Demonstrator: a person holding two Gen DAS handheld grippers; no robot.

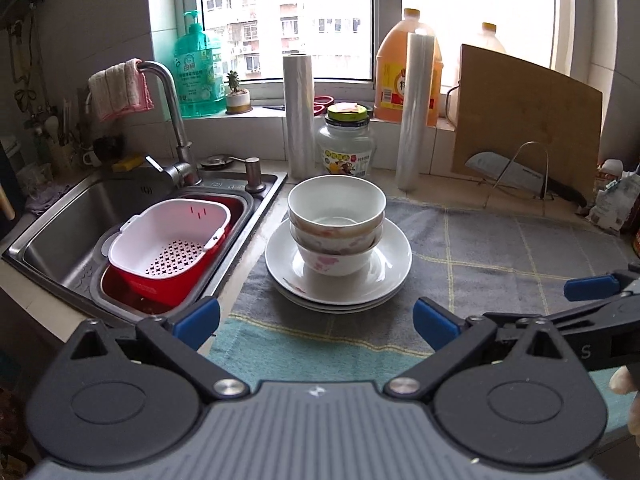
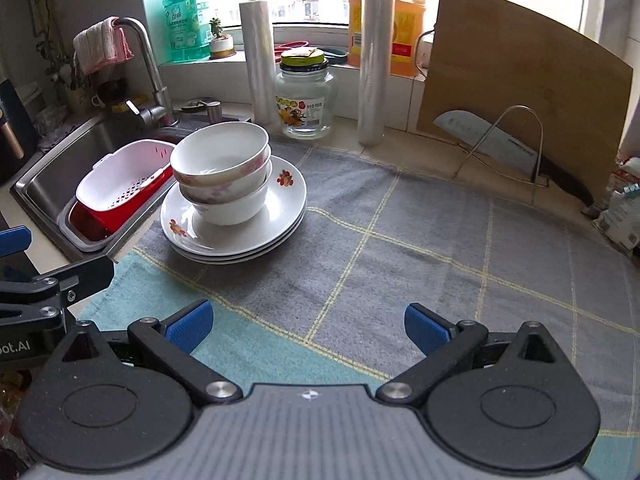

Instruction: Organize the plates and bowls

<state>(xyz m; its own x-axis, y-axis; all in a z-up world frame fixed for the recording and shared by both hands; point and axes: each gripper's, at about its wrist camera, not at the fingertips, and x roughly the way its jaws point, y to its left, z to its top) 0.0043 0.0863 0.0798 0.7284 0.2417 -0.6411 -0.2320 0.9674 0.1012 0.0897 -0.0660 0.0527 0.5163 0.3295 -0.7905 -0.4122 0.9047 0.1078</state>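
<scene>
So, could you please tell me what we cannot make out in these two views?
- Lower bowls' insides, both views: the top bowl nests in them.
- Lower plates, both views: only rims show under the top plate.
- Knife handle end, right wrist view: behind the wire rack.
- Jar label text: too small.

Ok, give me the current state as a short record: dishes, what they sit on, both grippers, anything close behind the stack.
bowls: three nested bowls, upright, standing on the top plate
plates: three stacked plates, floral print on the top one
surface: grey checked cloth on the counter, right of the sink
left gripper: open, empty, facing the stack, short of it
right gripper: open, empty, over the cloth, stack ahead to its left
behind stack: glass jar between two film rolls
sink contents: white colander in a red basin
</scene>
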